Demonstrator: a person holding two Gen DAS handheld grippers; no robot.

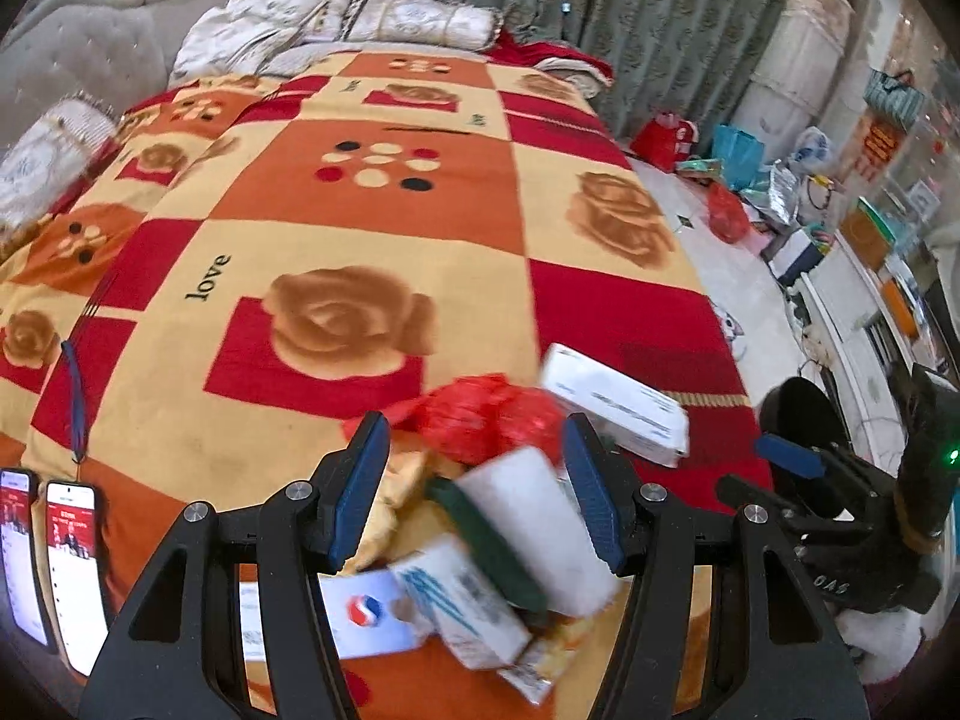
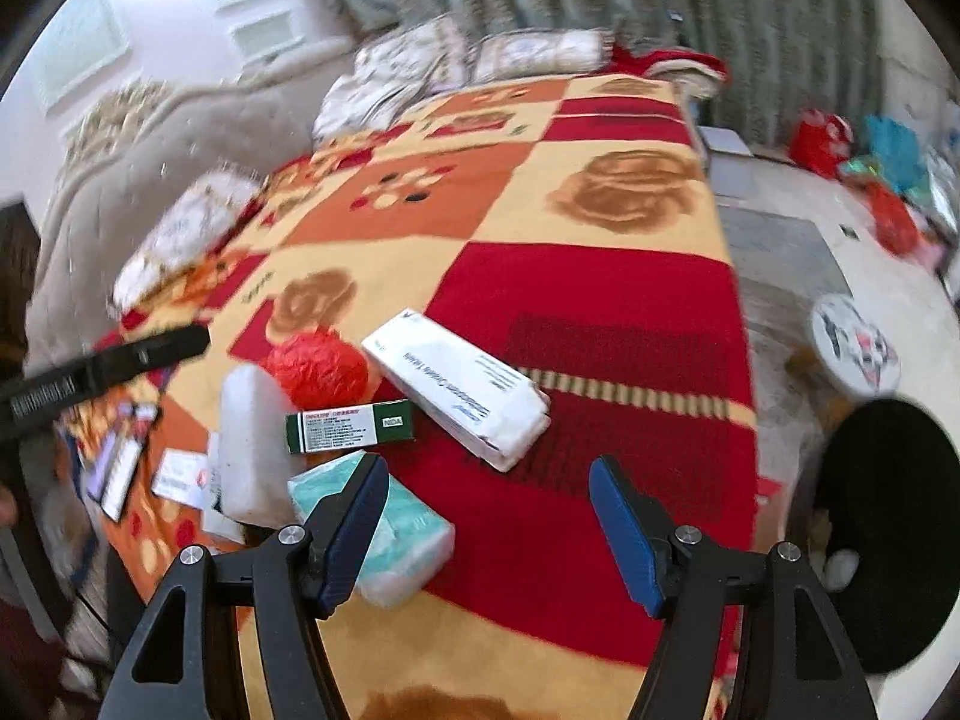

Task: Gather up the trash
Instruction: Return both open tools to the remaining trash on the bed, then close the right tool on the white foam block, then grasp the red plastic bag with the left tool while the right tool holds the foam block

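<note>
A heap of trash lies on the patterned blanket (image 1: 336,210) near the bed's foot. It holds a crumpled red bag (image 1: 486,414), a long white box (image 1: 618,408), a white foam block (image 1: 540,534), a dark green box (image 1: 486,534) and a tissue pack (image 1: 462,606). My left gripper (image 1: 474,480) hovers open over the heap, its pads pressing on nothing. In the right wrist view the red bag (image 2: 315,366), white box (image 2: 462,390), green box (image 2: 351,426) and foam block (image 2: 252,444) lie ahead. My right gripper (image 2: 489,516) is open over bare blanket, its left finger above a teal tissue pack (image 2: 396,540).
A round black bin (image 2: 888,534) stands on the floor right of the bed. Two phones (image 1: 72,564) lie at the blanket's left edge. Pillows (image 1: 420,18) sit at the far end. Bags and boxes (image 1: 732,162) clutter the floor along the right wall.
</note>
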